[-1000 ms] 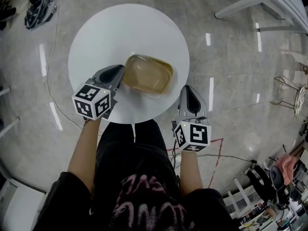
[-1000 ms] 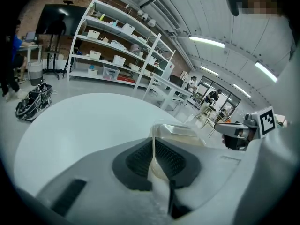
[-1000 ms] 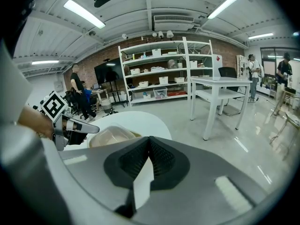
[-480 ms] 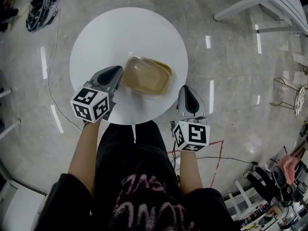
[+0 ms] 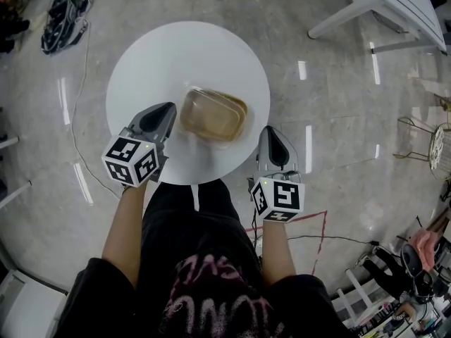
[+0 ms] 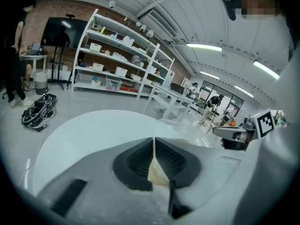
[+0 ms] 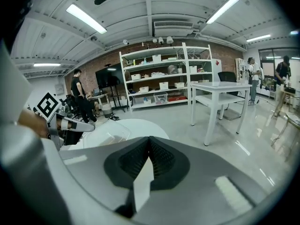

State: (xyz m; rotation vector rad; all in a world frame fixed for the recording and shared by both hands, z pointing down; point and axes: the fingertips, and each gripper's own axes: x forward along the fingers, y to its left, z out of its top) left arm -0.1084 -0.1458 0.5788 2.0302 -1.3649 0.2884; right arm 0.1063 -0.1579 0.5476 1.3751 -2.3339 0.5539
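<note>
A translucent amber plastic container [image 5: 213, 113] sits on the round white table [image 5: 155, 62], near its front edge. My left gripper [image 5: 171, 108] is shut, its tips on the container's left rim. In the left gripper view the jaws [image 6: 153, 142] meet in a thin seam, with the container's clear wall [image 6: 185, 129] just past them. My right gripper [image 5: 269, 131] hangs shut by the table's right front edge, holding nothing. It stays apart from the container. The right gripper view shows its jaws [image 7: 149, 142] pressed together, with the container [image 7: 110, 135] to the left.
A white desk [image 5: 384, 2] stands at the far right on a glossy grey floor. A heap of cables [image 5: 63, 9] lies at the far left, and a wire stand [image 5: 423, 136] is on the right. Shelving [image 7: 161, 76] lines the brick wall, with people standing in the distance.
The left gripper and the container have shifted together slightly back and to the left over the table. The right gripper has barely moved.
</note>
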